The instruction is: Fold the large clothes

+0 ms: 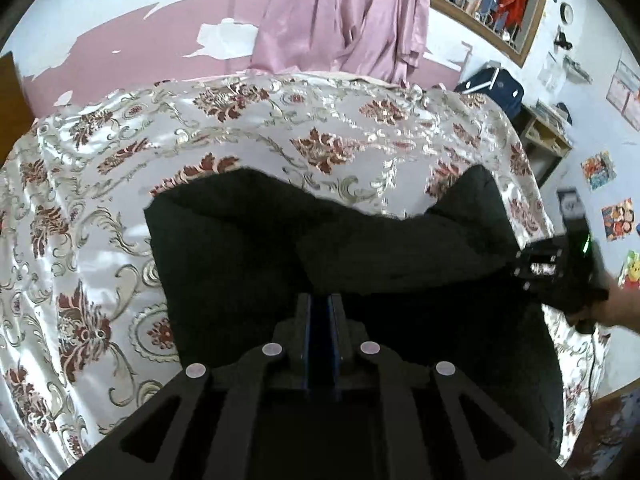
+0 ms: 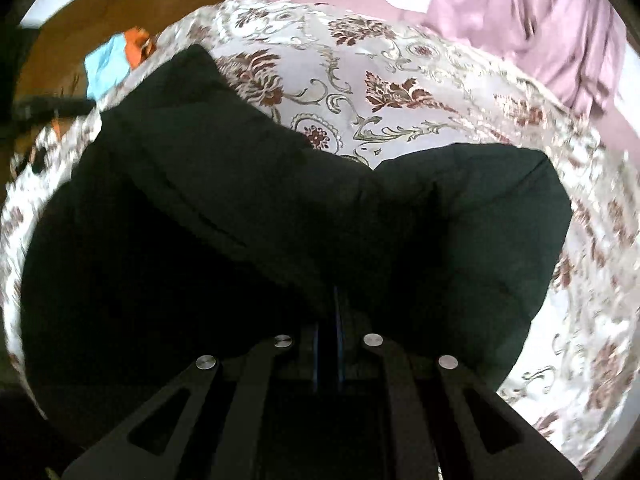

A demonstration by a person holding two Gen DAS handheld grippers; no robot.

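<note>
Pinching dark garment [image 1: 248, 248] edge, left gripper [image 1: 320, 308], right gripper [image 2: 334, 300] likewise, bedspread [image 1: 100, 200] beneath.

Left wrist view looks from low above the near edge of the bed [image 1: 120, 208], facing its far edge and the pink curtain [image 1: 344, 16]. Right wrist view sits closer over the bed [image 2: 400, 92], tilted down, facing the same way. Both share the dark garment [image 1: 248, 240] [image 2: 200, 208] and floral bedspread.

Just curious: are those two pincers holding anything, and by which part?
Both the left gripper and right gripper pinch the near edge of the large dark green fabric garment.
</note>
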